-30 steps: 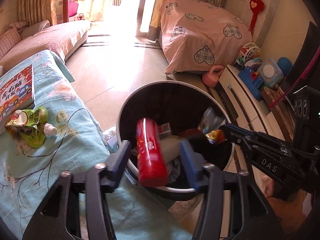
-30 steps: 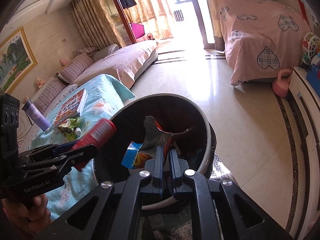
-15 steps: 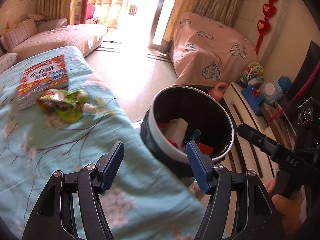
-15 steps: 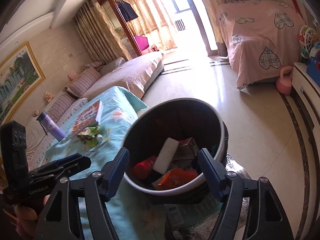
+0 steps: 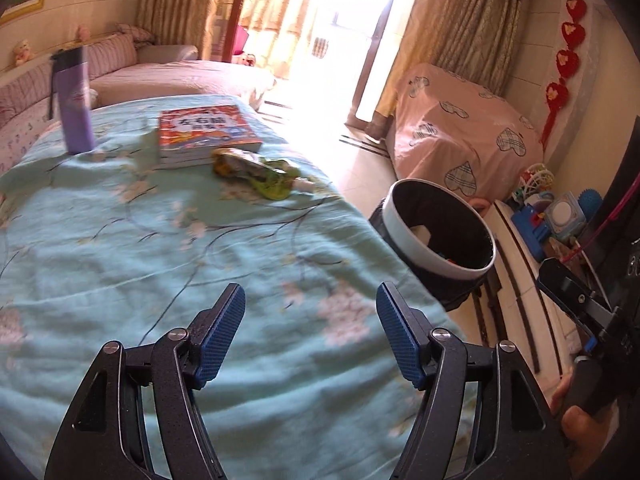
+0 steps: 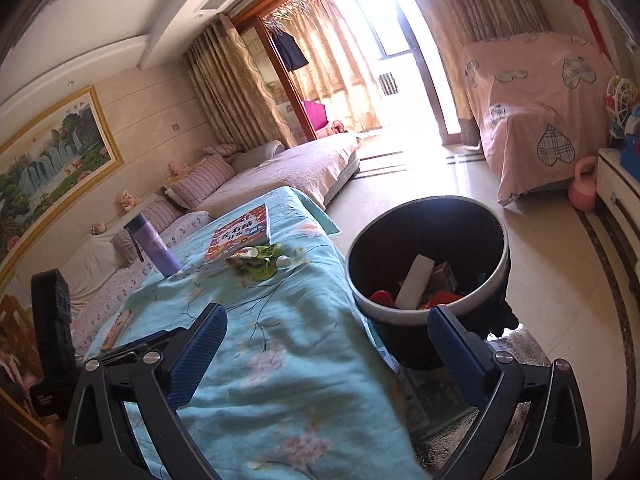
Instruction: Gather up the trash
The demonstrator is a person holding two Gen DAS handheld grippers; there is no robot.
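Turquoise floral cloth (image 5: 120,240) is seen covering a table. Blue-padded fingers of the left gripper (image 5: 311,334) are held above the near part of this cloth; its jaws are opening, and nothing is seen between them. The right gripper (image 6: 326,354) is shown over the table's near edge, beside the bin (image 6: 428,318); its jaws are likewise opening and spread wide, with nothing between them.

A crumpled green and yellow wrapper (image 5: 260,172) is shown lying on the cloth at the far end of the table, touching the near edge of a red-covered book (image 5: 206,128); a small white piece (image 5: 306,186) lies just beside the wrapper on its bin side. A purple bottle (image 5: 72,100) with a dark cap stands upright on the cloth, to the left of the book and apart from it. Both grippers are well apart from the wrapper.

The bin, dark inside with a pale outer rim, stands on the floor just beside the table's right edge. Inside it a white block (image 6: 414,282), red and orange packaging (image 6: 438,300) and a small carton (image 6: 442,276) are visible in the right wrist view; only part of this is visible in the left wrist view.

At the lower right of the left wrist view, part of a hand (image 5: 576,424) is seen on the right gripper's handle.
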